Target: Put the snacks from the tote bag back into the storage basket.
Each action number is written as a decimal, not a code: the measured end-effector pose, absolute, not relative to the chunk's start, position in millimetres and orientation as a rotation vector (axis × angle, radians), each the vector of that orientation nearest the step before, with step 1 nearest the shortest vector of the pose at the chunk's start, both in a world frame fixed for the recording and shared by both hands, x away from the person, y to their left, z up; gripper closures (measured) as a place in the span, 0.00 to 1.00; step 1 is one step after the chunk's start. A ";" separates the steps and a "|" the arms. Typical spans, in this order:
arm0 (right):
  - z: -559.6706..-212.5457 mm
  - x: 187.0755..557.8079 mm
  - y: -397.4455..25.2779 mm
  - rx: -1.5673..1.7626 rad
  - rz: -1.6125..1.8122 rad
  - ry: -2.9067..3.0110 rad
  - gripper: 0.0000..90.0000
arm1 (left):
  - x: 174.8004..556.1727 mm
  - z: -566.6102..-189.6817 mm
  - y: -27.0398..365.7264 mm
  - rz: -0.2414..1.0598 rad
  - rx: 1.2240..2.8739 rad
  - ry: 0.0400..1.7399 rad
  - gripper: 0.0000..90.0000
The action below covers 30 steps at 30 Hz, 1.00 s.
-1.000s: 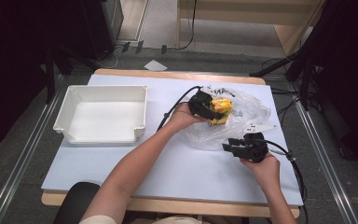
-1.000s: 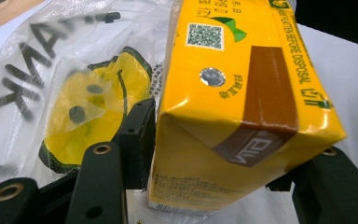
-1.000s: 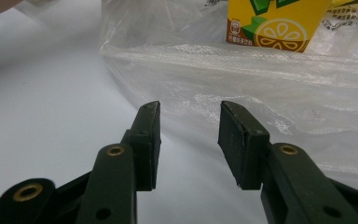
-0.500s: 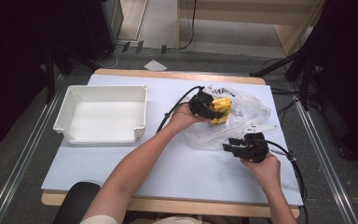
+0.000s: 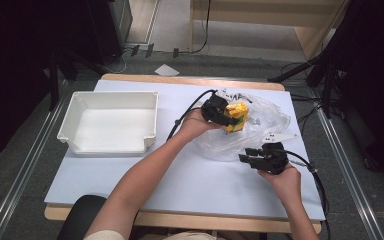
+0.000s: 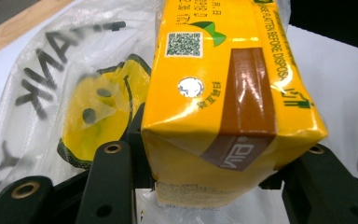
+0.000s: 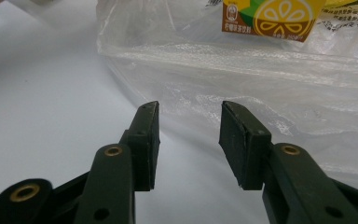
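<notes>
The left gripper (image 5: 225,116) is clamped on a yellow drink carton (image 5: 236,116), its two black jaws pressing the carton's opposite sides, as the left gripper view shows with the carton (image 6: 223,107) wedged between them and jutting forward, the foil straw hole facing the camera. The carton is held above the clear plastic bag (image 5: 260,135), which lies crumpled on the right half of the tabletop (image 5: 180,185) and bears a yellow smiley print (image 6: 98,112) and black lettering. The right gripper (image 5: 252,159) sits nearer the person, at the bag's near edge, jaws spread with nothing between them; in its own view the bag (image 7: 261,84) lies just ahead of the fingertips. A white tray (image 5: 110,145) stands well apart at the left.
</notes>
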State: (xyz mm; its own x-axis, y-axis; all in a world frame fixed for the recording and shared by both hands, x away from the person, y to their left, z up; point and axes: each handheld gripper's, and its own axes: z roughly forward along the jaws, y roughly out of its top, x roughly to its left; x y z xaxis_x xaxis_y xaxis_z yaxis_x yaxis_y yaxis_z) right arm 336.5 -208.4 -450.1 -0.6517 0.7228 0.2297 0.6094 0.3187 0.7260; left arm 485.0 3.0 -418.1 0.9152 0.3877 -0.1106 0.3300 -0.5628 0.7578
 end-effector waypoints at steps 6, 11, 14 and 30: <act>-449.2 336.1 -209.5 1.236 1.260 2.425 0.65 | 480.5 -404.5 7.2 0.081 2.203 0.499 0.59; -449.4 335.9 -209.2 1.223 1.262 2.431 0.65 | 477.8 -394.9 12.0 0.082 2.213 0.491 0.59; -449.6 336.1 -209.2 1.222 1.262 2.431 0.64 | 475.5 -390.2 15.0 0.079 2.211 0.487 0.59; -449.2 335.9 -209.0 1.215 1.269 2.433 0.64 | 460.1 -371.6 26.0 0.058 2.204 0.479 0.59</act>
